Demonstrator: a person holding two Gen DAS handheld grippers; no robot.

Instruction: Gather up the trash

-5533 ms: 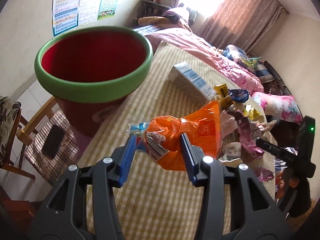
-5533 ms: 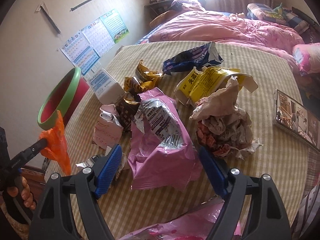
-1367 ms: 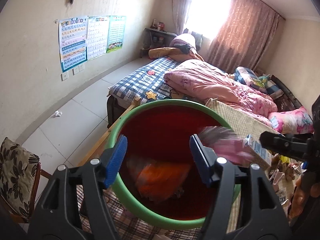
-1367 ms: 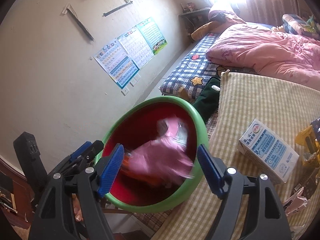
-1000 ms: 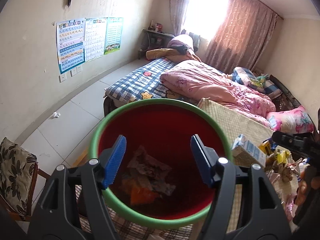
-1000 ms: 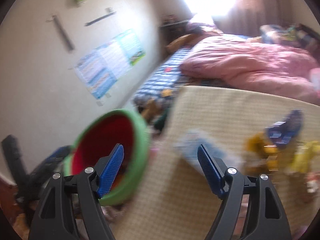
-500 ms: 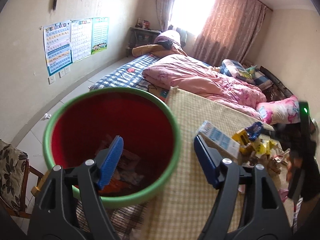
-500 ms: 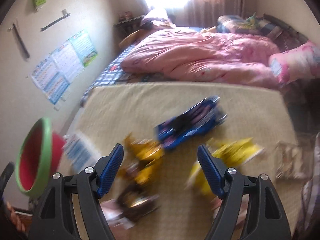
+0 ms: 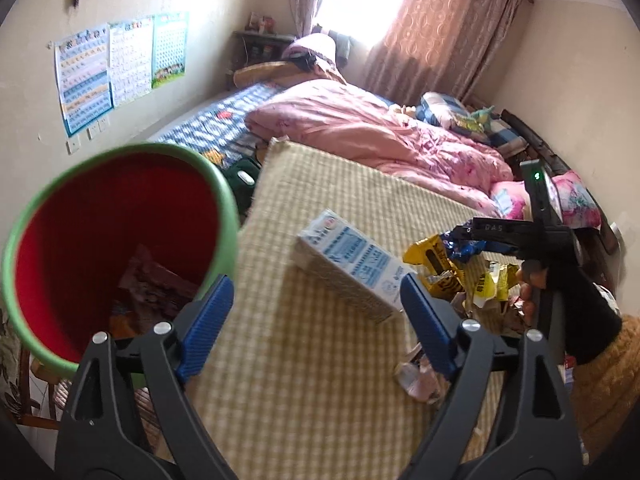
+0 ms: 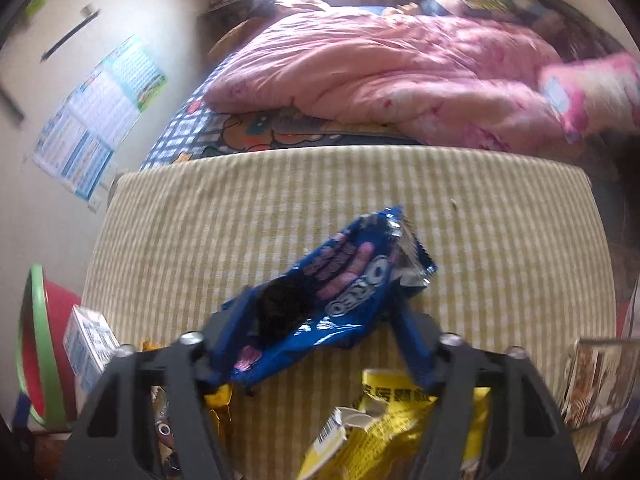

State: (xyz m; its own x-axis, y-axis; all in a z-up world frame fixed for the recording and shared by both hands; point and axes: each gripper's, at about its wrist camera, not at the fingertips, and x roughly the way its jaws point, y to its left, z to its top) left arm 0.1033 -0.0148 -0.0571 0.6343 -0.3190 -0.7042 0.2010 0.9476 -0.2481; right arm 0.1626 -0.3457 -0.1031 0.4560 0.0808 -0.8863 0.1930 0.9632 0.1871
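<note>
The left gripper [image 9: 316, 312] hangs above the table covered with a yellow checked cloth [image 9: 320, 380], and its blue-padded jaws are opening with nothing between them. At its left stands the round red plastic bin with a green rim [image 9: 116, 236], just beside the left edge of the table; dark crumpled wrappers [image 9: 154, 288] lie on its bottom. Farther on the table lies a white and blue rectangular carton [image 9: 352, 264], on its side. Right of the carton is a heap of yellow and blue crumpled wrappers [image 9: 460, 276], and the right gripper [image 9: 476, 236], held by a hand [image 9: 532, 292] in a black sleeve, reaches over this heap.

In the right wrist view the right gripper [image 10: 320, 332] has its jaws closing around a blue crinkled foil biscuit wrapper [image 10: 340, 296]. The blue pads are against both ends of the wrapper. A yellow torn wrapper [image 10: 384, 416] lies nearer, under the gripper. The pink quilt on the bed [image 10: 380, 72] is far behind the table.
</note>
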